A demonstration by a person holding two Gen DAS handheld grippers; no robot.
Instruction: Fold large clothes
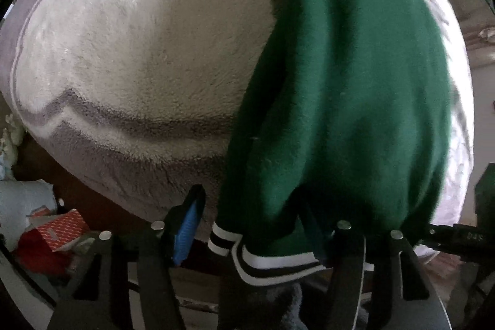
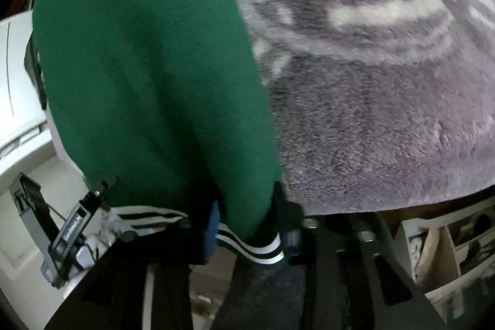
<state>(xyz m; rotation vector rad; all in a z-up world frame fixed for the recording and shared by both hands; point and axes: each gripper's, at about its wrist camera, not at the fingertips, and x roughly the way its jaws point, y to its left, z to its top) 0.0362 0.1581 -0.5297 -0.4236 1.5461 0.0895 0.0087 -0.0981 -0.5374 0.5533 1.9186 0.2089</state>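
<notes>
Green garment point(image 1: 346, 88): fleece-like, with a black-and-white striped ribbed hem point(image 1: 272, 265). It lies in a long band over a plush blanket point(image 1: 130, 57). From the left wrist it fills the picture from 12 to 5 o'clock; from the right wrist it fills 9 to 12 o'clock and runs down to centre bottom. Its far end is cut off by the picture rim in both views, so the garment's full outline cannot be made out.

Left gripper point(image 1: 253, 225): the blue-padded finger point(image 1: 185, 234) stands at 7 o'clock, clear of the cloth. The opposite finger sits under the hem at 5 o'clock, mostly covered. Jaws part-way apart with the hem between them; whether the pads press on it cannot be told.

Right gripper point(image 2: 247, 225): both fingers flank the hem at 6 o'clock, cloth bunched between them. The pads are dark and blurred; contact looks close, but a firm grip cannot be confirmed.

Blanket: cream with grey banding; its near edge curves across 6 to 8 o'clock in the left view and 3 to 5 o'clock in the right. Open blanket lies beside the garment in each view.

Containers: a red patterned box point(image 1: 55, 234) at 8 o'clock in the left view, contents not visible; a pale open shelf unit point(image 2: 448, 252) at 4 o'clock in the right view, contents indistinct.
</notes>
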